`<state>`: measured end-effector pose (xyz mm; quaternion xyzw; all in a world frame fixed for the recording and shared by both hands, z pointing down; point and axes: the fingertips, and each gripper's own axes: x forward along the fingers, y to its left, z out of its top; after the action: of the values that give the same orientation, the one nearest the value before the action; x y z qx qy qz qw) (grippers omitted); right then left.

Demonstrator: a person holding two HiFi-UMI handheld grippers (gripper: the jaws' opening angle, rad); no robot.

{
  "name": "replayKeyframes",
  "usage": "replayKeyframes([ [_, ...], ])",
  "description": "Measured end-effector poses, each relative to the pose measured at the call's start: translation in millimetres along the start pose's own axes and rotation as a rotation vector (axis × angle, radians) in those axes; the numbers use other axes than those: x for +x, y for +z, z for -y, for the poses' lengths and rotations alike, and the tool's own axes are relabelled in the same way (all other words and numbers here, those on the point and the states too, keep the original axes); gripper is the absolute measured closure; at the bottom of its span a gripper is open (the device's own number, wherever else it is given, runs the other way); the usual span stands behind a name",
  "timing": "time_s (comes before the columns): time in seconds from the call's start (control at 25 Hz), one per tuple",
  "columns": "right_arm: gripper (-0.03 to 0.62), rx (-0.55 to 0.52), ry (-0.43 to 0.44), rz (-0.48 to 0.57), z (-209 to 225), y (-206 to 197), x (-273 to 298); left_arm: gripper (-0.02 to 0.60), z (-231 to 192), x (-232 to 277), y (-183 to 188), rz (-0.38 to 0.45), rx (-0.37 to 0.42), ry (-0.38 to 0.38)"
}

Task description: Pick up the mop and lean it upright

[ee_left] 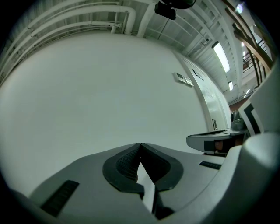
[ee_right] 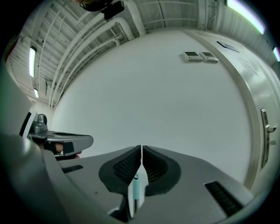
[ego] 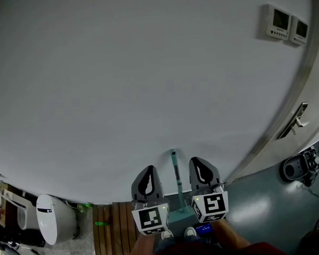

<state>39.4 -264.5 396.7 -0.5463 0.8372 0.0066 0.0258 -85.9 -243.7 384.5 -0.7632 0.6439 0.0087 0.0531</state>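
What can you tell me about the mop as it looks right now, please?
The mop stands nearly upright, seemingly leaning on the white wall, between the left gripper and right gripper; neither holds it. Its thin pole has a pale teal grip on top and a darker shaft below, ending in a teal head by the person's shoes.

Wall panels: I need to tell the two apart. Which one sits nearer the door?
The right-hand panel, closest to the door frame; the other panel hangs just left of it, further from the door.
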Motion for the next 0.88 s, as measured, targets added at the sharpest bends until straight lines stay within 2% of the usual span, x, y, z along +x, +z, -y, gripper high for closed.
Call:
replayKeyframes([
  [0.48,0.574,0.026,-0.002,-0.054,-8.5,-27.0,30.5,0.568,-17.2,16.9,-10.7,-0.009,-0.01,-0.025],
  [0.52,0.565,0.029,0.001,-0.064,-9.0,-30.8,32.9,0.568,-18.0,17.4,-11.2,-0.009,-0.009,-0.025],
  [0.6,0.491,0.034,0.008,-0.089,-10.0,-39.1,38.0,0.568,-19.3,18.0,-9.8,-0.004,-0.014,-0.023],
  [0.88,0.443,0.022,0.038,-0.151,-22.4,-68.9,56.5,0.568,-28.5,11.4,-11.8,-0.014,-0.015,-0.004],
])
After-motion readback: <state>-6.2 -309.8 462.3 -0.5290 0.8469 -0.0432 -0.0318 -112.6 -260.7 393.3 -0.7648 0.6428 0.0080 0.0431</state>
